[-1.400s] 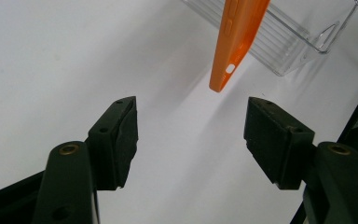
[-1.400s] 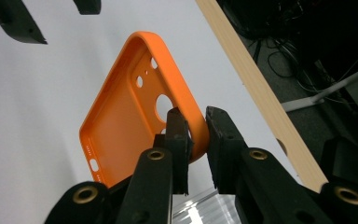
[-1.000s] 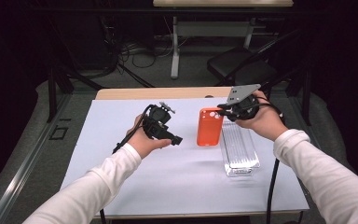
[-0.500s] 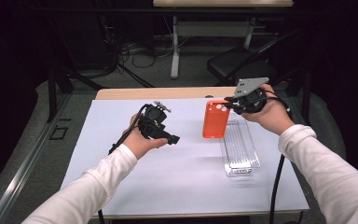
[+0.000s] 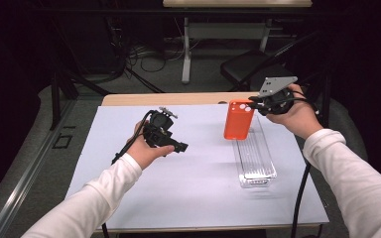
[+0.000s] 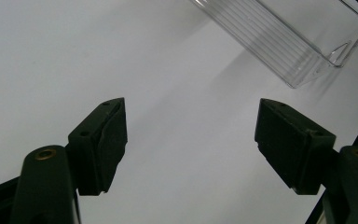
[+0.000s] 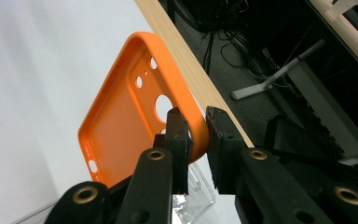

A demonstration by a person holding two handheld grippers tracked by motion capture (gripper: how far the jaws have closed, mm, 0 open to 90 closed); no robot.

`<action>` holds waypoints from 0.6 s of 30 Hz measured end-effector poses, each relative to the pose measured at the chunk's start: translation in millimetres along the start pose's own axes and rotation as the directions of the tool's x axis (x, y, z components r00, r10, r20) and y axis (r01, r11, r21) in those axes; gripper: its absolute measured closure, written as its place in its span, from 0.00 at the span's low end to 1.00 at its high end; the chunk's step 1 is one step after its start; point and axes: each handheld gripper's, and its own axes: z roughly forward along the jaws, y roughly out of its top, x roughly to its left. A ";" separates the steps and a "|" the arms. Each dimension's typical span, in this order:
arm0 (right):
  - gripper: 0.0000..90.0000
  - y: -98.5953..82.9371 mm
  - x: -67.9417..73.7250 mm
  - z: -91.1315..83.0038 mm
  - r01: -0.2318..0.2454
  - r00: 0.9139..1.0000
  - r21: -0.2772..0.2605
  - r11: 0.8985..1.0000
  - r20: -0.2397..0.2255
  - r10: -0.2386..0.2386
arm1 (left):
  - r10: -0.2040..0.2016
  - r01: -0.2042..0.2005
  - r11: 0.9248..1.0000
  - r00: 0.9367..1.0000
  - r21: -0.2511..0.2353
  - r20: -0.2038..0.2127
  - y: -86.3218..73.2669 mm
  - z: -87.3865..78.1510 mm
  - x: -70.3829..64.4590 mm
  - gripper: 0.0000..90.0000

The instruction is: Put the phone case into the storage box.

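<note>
The right gripper [image 5: 256, 104] holds an orange phone case [image 5: 238, 120] by its top edge, jaws pinched on the rim beside the large camera cut-out, so the case hangs upright in the air with its long axis running down toward the table. Directly below and a little nearer sits a clear plastic tray [image 5: 254, 161], long and narrow, its long axis running near to far on the right side of the white table surface [image 5: 188, 183]; the case's lower end hovers over the tray's far end. That is likely the relation that matters: if the case is to go into the tray, it has to tip from vertical to lie along the tray's length, and the right hand is the one placed to do it. The left gripper [image 5: 178, 147] is well apart to the left over bare table, jaws spread wide and holding nothing, pointed roughly toward the tray's near end. The case is a soft-looking, matte, bright orange shell with rounded corners, an open hollow inside, small holes next to the big cut-out, and port slots along its bottom edge
</note>
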 end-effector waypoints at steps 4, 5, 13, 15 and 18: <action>0.88 -3.5 -2.9 -1.3 -0.001 1.000 0.009 1.000 0.010 0.001 | -0.003 0.003 1.000 1.000 -0.003 -0.002 -0.7 -1.1 1.7 0.28; 0.88 -4.3 -3.8 -1.4 0.001 1.000 0.011 1.000 0.012 -0.001 | -0.004 0.004 1.000 1.000 -0.004 -0.003 -0.7 -1.3 1.9 0.28; 0.88 -8.1 -7.1 -2.6 0.011 1.000 0.017 1.000 0.025 -0.011 | -0.016 0.016 1.000 1.000 -0.009 0.007 -1.1 -1.0 2.4 0.27; 0.88 -9.4 -8.9 -2.9 0.016 0.999 0.020 1.000 0.030 -0.017 | -0.023 0.023 1.000 1.000 -0.012 0.016 -1.5 -1.0 2.6 0.27; 0.88 -12.3 -12.0 -3.2 0.023 0.999 0.026 0.999 0.037 -0.024 | -0.012 0.012 1.000 1.000 -0.012 0.021 -2.2 -1.6 2.9 0.25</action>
